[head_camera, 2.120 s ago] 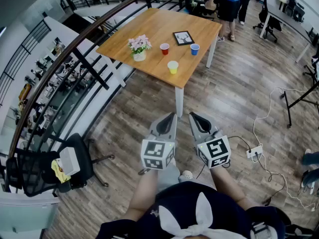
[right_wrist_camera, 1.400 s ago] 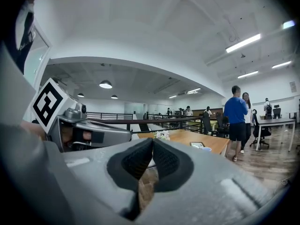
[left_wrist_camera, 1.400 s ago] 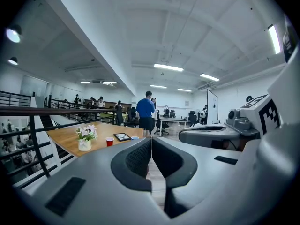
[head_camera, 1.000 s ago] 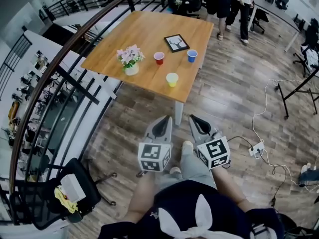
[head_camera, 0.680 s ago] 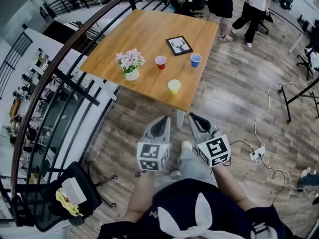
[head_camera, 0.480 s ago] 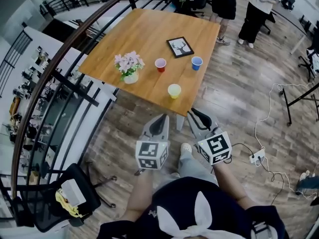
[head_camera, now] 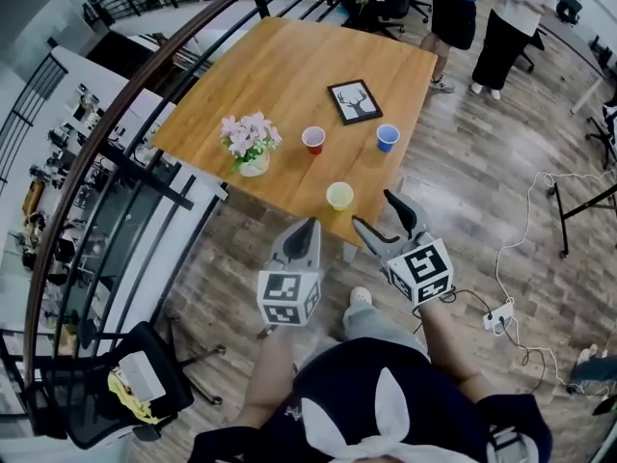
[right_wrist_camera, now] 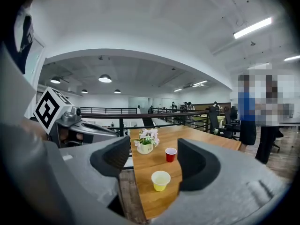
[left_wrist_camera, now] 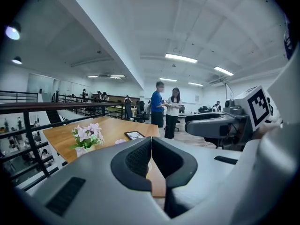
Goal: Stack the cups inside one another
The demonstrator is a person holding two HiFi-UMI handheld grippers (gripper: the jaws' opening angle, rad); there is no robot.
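Lower centre, just below the yellow cup (head_camera: 339, 196) on the worktop (head_camera: 289, 75), your right gripper (head_camera: 376, 210) has jaws just been opening wide, empty, and your left gripper (head_camera: 308, 228) has jaws together.

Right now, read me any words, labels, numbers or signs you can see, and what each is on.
No readable text anywhere.
The left gripper and right gripper carry only black-and-white square marker patterns, no letters.
The framed picture shows a deer figure, no wording.
The red cup, blue cup and yellow cup are plain.
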